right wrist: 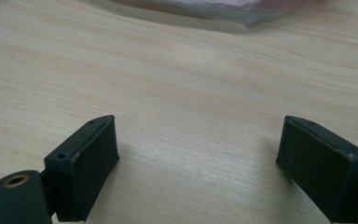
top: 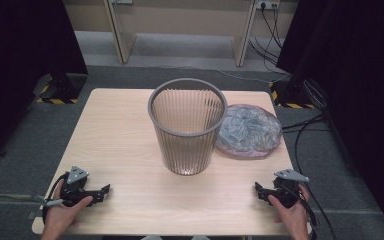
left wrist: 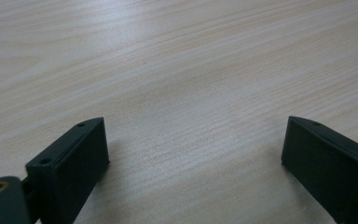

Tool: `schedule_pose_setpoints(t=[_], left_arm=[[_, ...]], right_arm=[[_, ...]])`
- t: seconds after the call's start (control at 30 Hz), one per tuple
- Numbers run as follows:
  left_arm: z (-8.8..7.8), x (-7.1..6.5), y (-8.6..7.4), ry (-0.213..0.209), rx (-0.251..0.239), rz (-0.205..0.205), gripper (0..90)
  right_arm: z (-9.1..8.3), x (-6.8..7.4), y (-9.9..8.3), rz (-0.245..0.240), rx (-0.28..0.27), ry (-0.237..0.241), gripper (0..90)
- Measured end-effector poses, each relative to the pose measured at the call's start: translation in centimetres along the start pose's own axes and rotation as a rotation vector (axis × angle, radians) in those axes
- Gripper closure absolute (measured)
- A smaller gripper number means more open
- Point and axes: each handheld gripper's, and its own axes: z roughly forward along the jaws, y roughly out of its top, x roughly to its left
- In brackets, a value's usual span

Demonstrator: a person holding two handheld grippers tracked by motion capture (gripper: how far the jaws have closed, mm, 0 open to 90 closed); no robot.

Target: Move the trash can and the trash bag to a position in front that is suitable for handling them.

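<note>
Both hand-held grippers, left (top: 102,193) and right (top: 258,190), rest spread wide on the table (top: 125,150); the grey bin (top: 187,126) stands between them and what may be a plastic bag (top: 249,131).

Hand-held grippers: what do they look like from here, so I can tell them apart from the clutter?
Both are black. The left hand-held gripper and the right hand-held gripper each carry a grey three-cornered plate on top and trail a dark cable. Up close, the fingers are flat, blocky black pads with small screw holes; a brass-ringed hole sits at the lower left. No sleeves show on the forearms.
</note>
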Motion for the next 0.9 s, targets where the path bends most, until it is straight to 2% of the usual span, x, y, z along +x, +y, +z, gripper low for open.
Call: schedule_pose_setpoints(t=[0.33,0.5,0.53,0.6,0.8,0.83,0.9], left_arm=[[0.0,0.0,0.0,0.0,0.001,0.0,6.0],[0.0,0.0,0.0,0.001,0.001,-0.001,5.8],[0.0,0.0,0.0,0.001,0.002,-0.001,5.6],[0.0,0.0,0.0,0.002,0.002,-0.001,5.5],[0.0,0.1,0.0,0.002,0.006,0.001,4.9],[0.0,0.1,0.0,0.002,0.005,0.0,4.9],[0.0,0.1,0.0,0.002,0.005,0.001,4.9]], right_arm=[[0.0,0.2,0.2,0.008,-0.01,0.006,13.7],[-0.2,0.2,1.1,0.008,-0.058,0.005,13.7],[-0.2,0.1,1.7,0.01,-0.086,0.01,13.7],[-0.2,0.1,2.2,0.014,-0.107,0.015,13.7],[0.4,-0.2,4.1,0.04,-0.148,0.021,14.1],[0.8,-0.3,5.0,0.048,-0.152,0.007,14.1],[1.0,-0.3,5.8,0.043,-0.158,-0.002,14.3]])
